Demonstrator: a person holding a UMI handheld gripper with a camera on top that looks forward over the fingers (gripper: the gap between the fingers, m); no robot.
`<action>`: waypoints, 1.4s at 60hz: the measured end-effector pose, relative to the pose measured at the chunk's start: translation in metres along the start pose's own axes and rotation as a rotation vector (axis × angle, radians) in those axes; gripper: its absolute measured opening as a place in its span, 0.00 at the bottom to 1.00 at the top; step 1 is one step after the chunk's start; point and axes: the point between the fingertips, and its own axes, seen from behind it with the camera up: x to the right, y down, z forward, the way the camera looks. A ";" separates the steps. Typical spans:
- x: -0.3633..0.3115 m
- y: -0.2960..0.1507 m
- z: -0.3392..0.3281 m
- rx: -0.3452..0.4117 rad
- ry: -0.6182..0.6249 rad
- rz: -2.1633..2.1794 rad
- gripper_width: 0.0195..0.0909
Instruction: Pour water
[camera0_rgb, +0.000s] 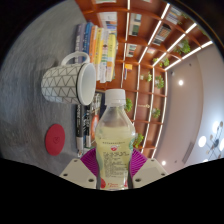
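clear glossy plastic bottle (114, 150), glazed ceramic mug (70, 82), speckled matt tabletop (35, 50)

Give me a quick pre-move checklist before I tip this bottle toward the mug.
1. Bottle held: the bottle sits between the gripper fingers, pink pads against its label on both sides. Ok.
2. Cap off: the white cap is on the neck. Not ok, no pouring yet.
3. Mug ready: the white patterned mug lies beyond the fingers, its opening facing sideways toward the books. Not ok.
4. Mug empty: its inside is not visible. Cannot tell.
5. Path to mug: a red disc and a pen lie on the table between bottle and mug. Cannot tell whether they interfere.
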 end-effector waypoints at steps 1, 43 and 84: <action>0.002 -0.001 0.001 0.001 0.005 -0.032 0.22; 0.036 -0.026 0.008 0.074 0.070 -0.030 0.23; -0.024 -0.023 0.024 0.154 -0.264 1.594 0.26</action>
